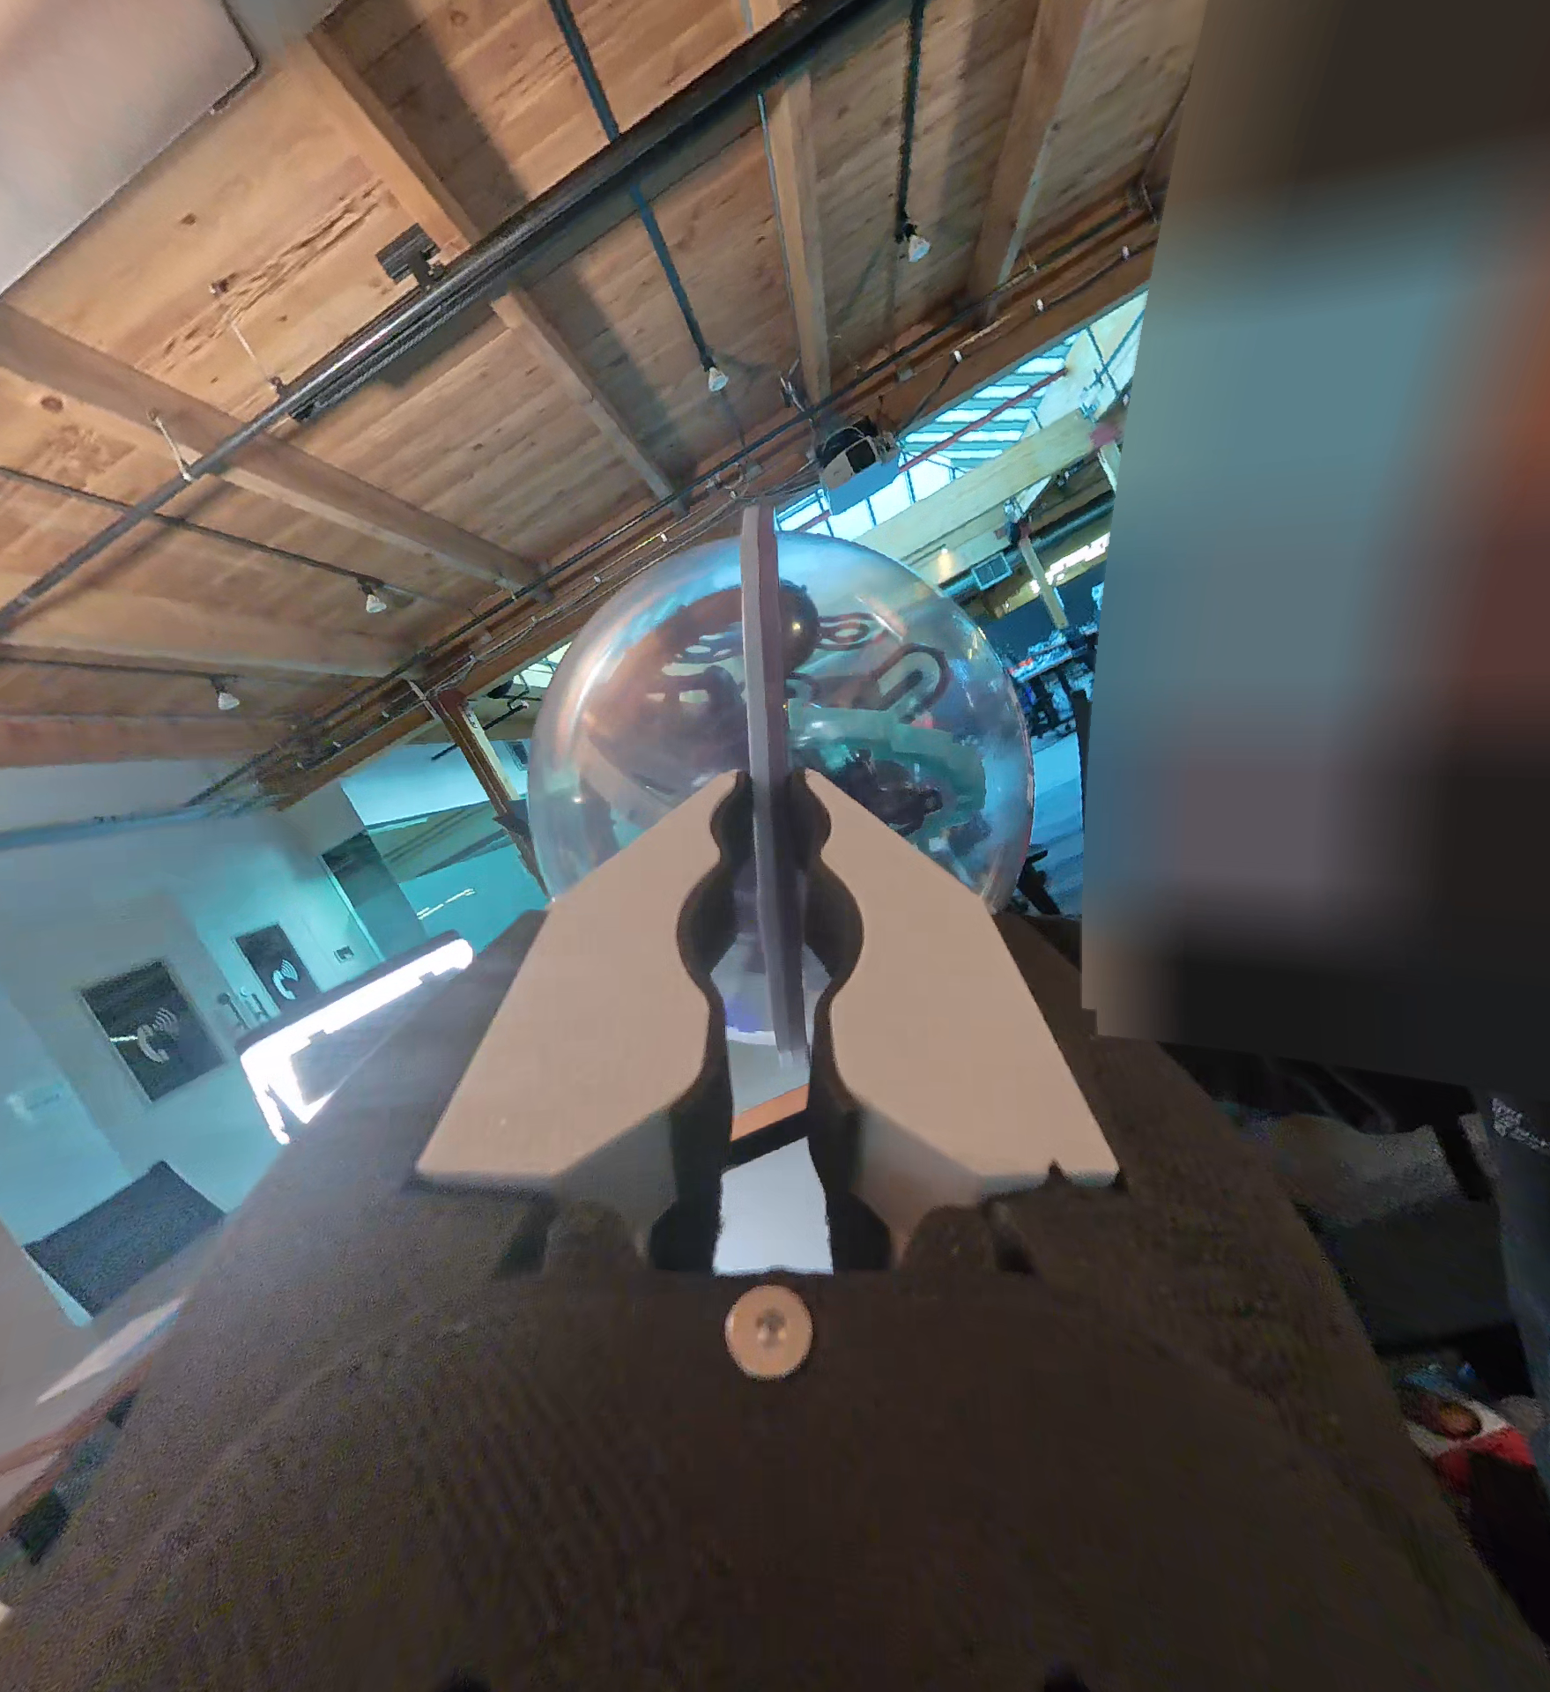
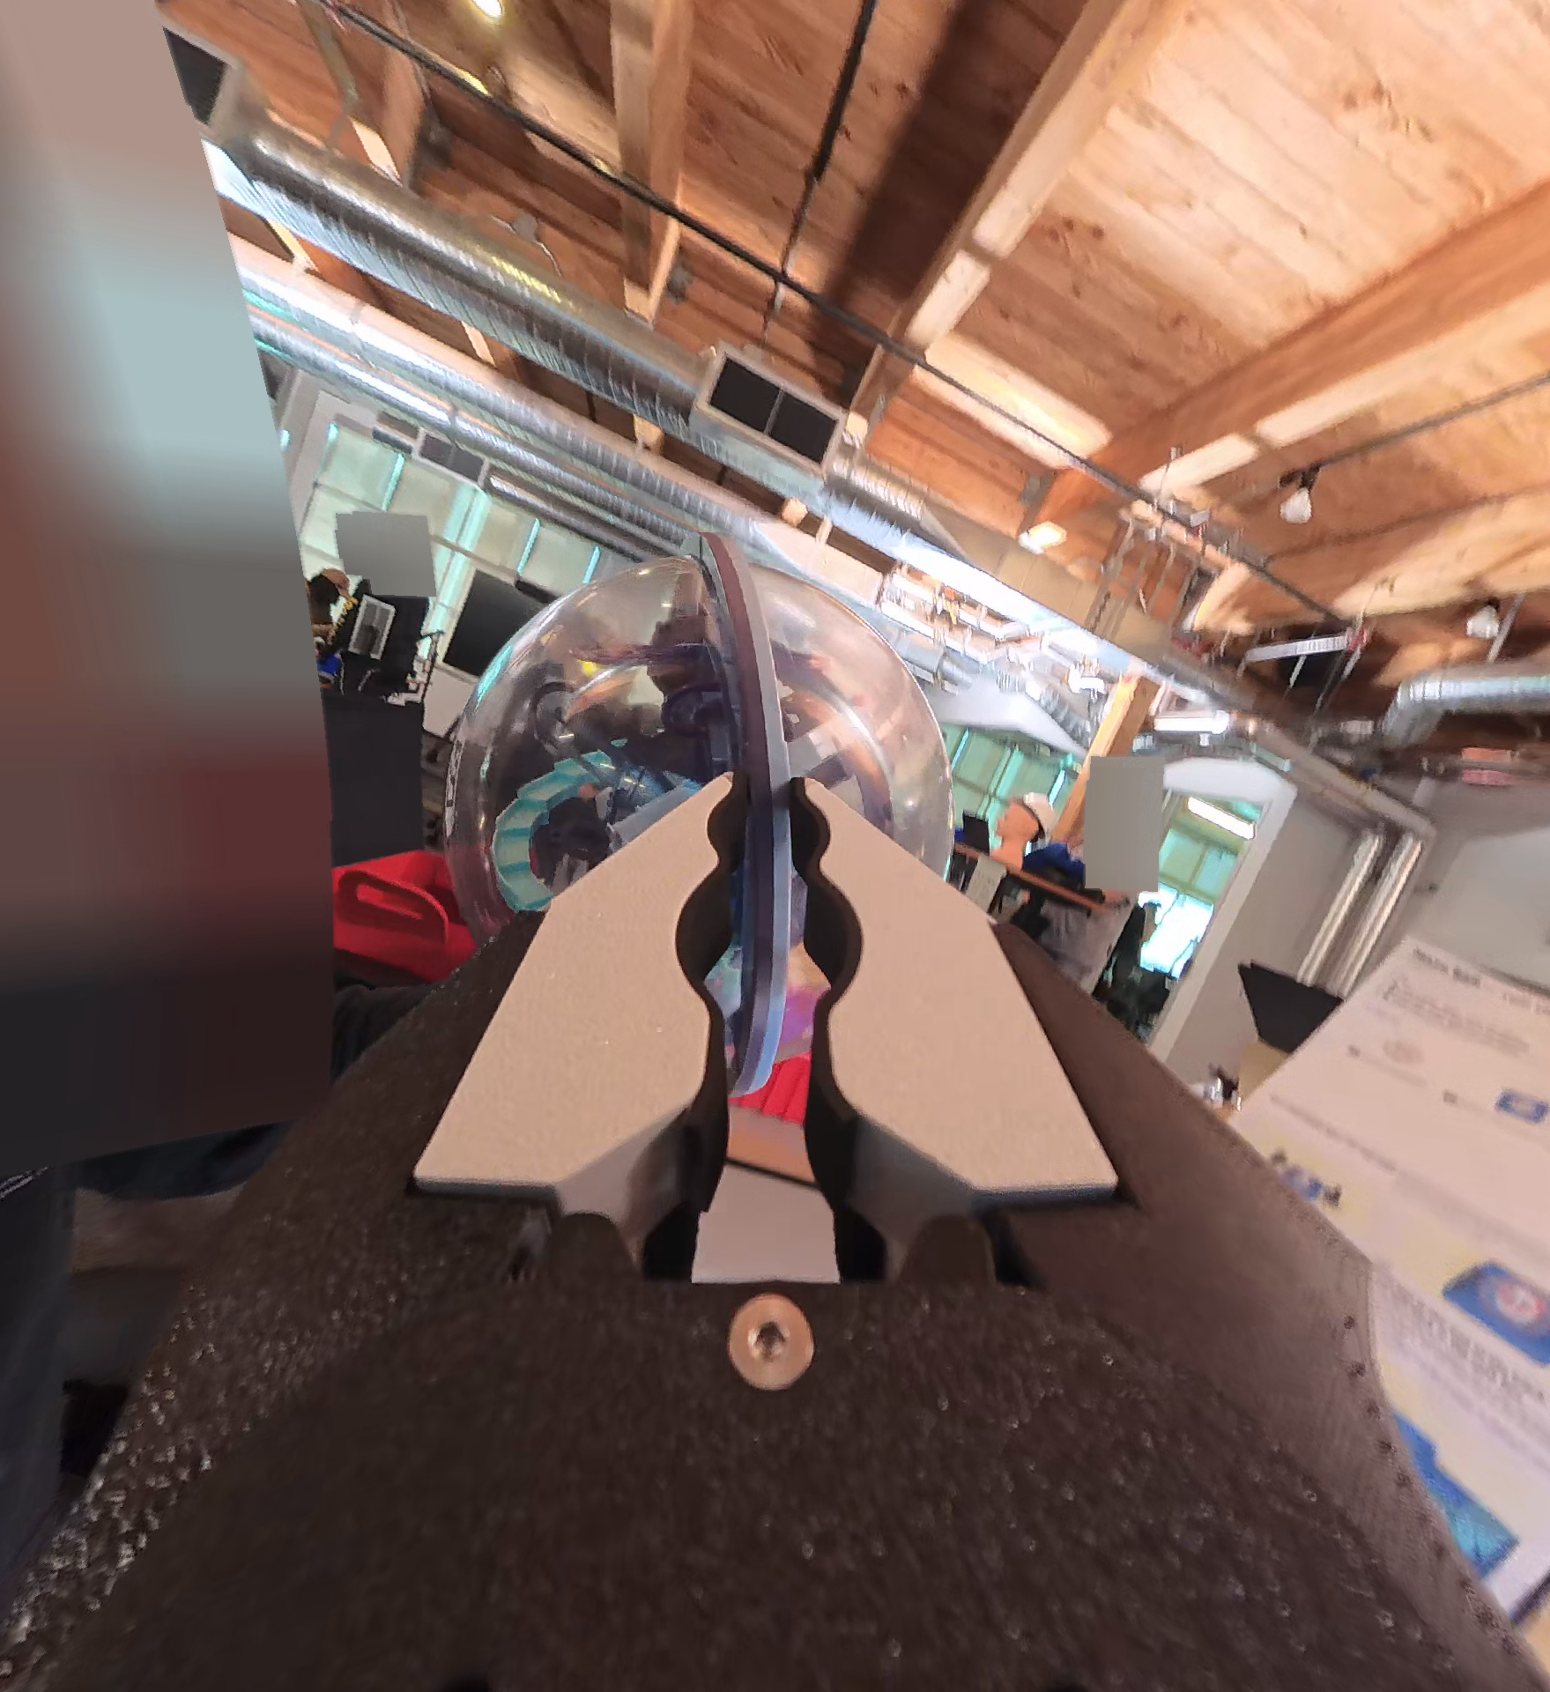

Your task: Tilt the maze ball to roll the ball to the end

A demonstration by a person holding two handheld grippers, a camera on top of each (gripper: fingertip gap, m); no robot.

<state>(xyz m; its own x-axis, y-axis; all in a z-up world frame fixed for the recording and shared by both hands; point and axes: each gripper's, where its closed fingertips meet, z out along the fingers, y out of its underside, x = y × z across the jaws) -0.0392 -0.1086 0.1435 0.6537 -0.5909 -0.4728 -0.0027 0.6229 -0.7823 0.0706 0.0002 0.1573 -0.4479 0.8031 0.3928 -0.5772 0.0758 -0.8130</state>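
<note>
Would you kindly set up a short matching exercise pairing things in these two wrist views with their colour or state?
Things:
1. maze ball
2. flat ring around the maze ball
3. left gripper
4. ceiling

Descriptions:
A. wooden planks and beams
B. clear shell with coloured tracks inside
C. shut on the ring
D. thin, grey, seen edge-on

Pairs: 1-B, 2-D, 3-C, 4-A

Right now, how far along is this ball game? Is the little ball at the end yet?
Done: the maze ball is lifted, the ceiling behind it. In hand: the left gripper and the right gripper each pinch its flat rim, so both can tilt it. Left: rolling the little ball to the end. I cannot spot that ball among the tracks, so its progress is unclear.
</note>
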